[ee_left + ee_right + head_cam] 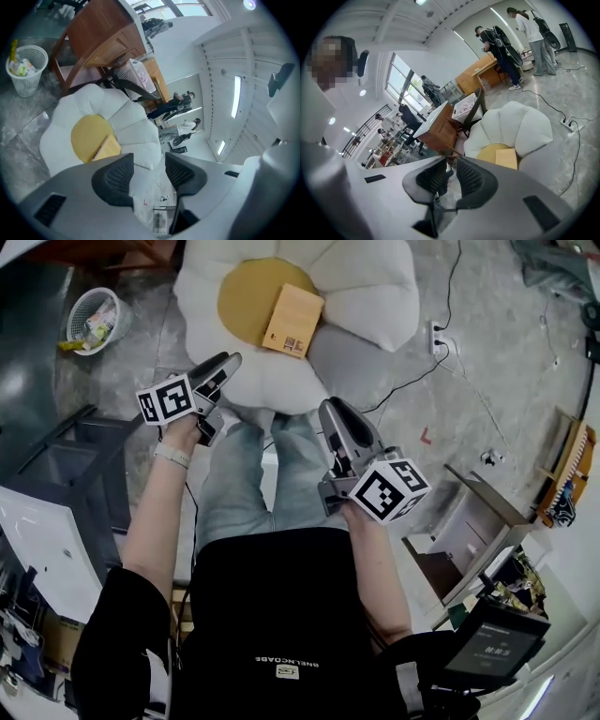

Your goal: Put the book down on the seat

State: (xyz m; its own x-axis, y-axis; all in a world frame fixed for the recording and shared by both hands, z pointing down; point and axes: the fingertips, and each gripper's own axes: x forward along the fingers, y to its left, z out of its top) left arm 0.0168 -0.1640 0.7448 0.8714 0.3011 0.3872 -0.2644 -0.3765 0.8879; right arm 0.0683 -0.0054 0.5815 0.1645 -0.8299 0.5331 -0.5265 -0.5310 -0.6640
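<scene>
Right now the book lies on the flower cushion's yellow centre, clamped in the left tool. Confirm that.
Not clamped: the left gripper view shows the left tool open, clear of the book, which does lie on the yellow centre of the flower cushion.

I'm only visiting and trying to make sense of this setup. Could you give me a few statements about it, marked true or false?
1. The book lies on the yellow middle of the flower-shaped seat. True.
2. The left gripper is holding the book. False: its jaws are apart with nothing between them.
3. A white basket stands on the floor beside the seat. True.
4. The right gripper rests on the seat. False: it is held off the seat, over the person's legs.
</scene>
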